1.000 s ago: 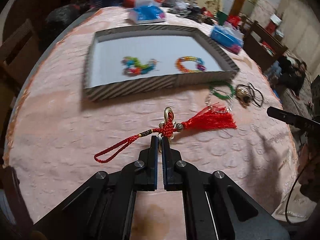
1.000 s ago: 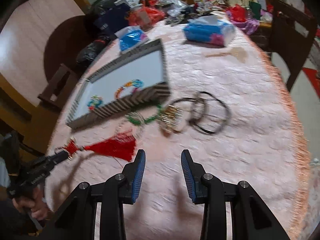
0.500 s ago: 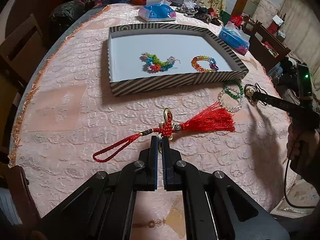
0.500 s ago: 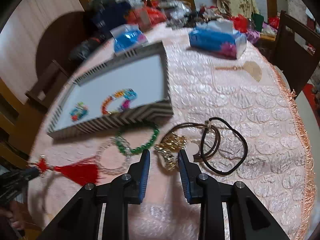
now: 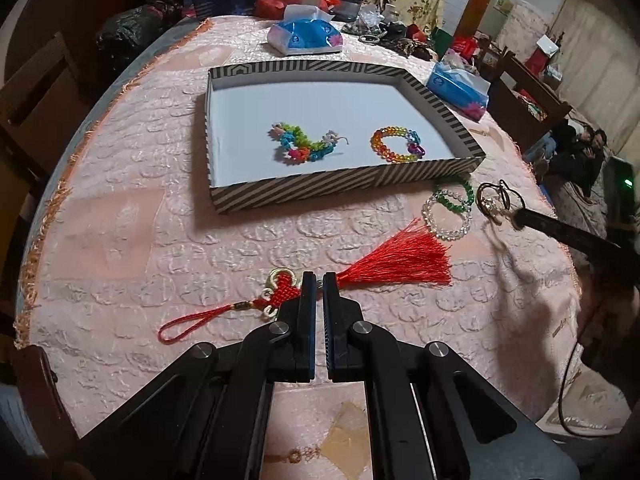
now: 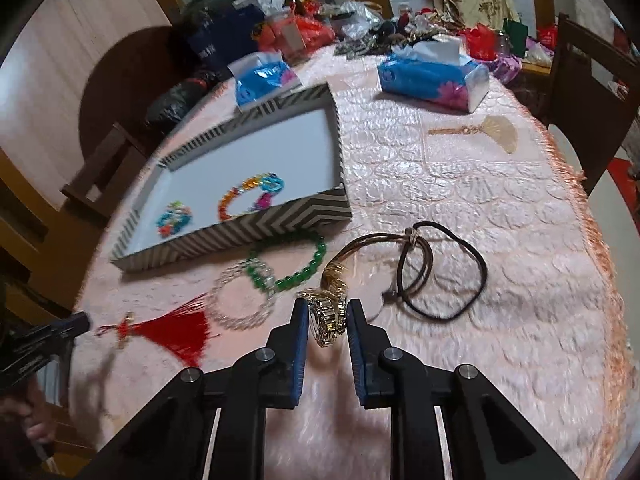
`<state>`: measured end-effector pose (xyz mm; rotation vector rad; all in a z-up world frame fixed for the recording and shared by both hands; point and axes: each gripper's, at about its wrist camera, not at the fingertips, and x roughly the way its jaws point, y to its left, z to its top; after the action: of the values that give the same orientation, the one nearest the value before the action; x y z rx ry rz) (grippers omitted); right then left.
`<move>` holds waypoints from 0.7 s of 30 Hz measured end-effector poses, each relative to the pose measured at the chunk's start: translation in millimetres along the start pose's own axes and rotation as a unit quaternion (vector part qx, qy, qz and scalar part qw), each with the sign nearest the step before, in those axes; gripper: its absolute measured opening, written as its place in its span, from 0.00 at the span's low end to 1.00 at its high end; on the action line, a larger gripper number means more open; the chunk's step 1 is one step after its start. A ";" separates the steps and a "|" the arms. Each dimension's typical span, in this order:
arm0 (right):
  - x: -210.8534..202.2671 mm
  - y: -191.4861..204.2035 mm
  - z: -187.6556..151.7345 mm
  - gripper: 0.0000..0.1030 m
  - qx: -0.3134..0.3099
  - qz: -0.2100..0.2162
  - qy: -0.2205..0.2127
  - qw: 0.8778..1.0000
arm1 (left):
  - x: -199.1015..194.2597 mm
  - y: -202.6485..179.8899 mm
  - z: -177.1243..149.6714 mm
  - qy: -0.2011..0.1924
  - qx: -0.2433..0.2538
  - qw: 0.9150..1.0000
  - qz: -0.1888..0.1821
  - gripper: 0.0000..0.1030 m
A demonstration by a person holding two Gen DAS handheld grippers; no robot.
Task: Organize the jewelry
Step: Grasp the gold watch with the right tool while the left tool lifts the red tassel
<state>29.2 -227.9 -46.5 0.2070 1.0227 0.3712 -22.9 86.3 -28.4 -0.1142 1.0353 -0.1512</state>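
A red tassel ornament (image 5: pixel 392 268) lies on the pink tablecloth. My left gripper (image 5: pixel 319 280) is shut, its tips over the neck between knot and fringe; I see no grip on it. The jaws of my right gripper (image 6: pixel 327 312) are closing around a gold bracelet (image 6: pixel 326 322), with the pads close beside it and no visible press. Green bead (image 6: pixel 296 276) and clear bead (image 6: pixel 240 304) bracelets lie just left of it, and dark hair ties (image 6: pixel 448 280) to the right. The striped tray (image 5: pixel 344 188) holds two colourful bracelets (image 5: pixel 300 146) (image 5: pixel 396 146).
Blue tissue packs (image 5: pixel 304 36) (image 5: pixel 460 88) sit beyond the tray, and clutter fills the table's far end. A fan-shaped charm (image 6: pixel 496 136) lies near the fringed right edge. Wooden chairs (image 6: pixel 592 80) stand around the table. A hand (image 6: pixel 36 428) holds the left tool.
The right gripper moved forward from the tassel side to the gold bracelet, and its jaws narrowed around it. The left gripper's tips shifted right along the tassel ornament, from before the knot to its neck.
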 end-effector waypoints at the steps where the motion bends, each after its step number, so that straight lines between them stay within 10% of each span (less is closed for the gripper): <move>1: -5.2 0.4 -3.9 0.18 0.002 0.004 0.000 1.000 | 2.8 0.4 0.0 0.002 -0.001 1.000 -0.003 0.02; 6: -18.7 -0.6 -20.9 0.18 0.012 0.009 0.007 1.000 | 19.7 6.9 1.4 0.013 0.017 1.000 -0.019 0.10; 9: -25.1 1.2 -29.0 0.18 0.015 0.016 0.010 1.000 | 34.8 9.9 3.3 0.025 0.052 0.998 -0.031 0.39; 14: -30.6 7.1 -40.1 0.18 0.011 0.026 0.020 0.999 | 54.8 0.3 -0.2 0.046 0.131 0.990 -0.037 0.50; 18: -32.4 8.2 -44.6 0.18 0.012 0.026 0.022 0.999 | 64.9 -17.2 -1.1 0.046 0.190 0.981 -0.015 0.53; 21: -34.7 6.9 -45.2 0.18 0.016 0.025 0.019 0.999 | 66.3 -21.2 2.1 0.046 0.193 0.980 -0.010 0.27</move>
<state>-27.3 -235.5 -39.7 0.2556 1.0636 0.4065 10.7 53.6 -80.0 0.2363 1.0798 -0.3748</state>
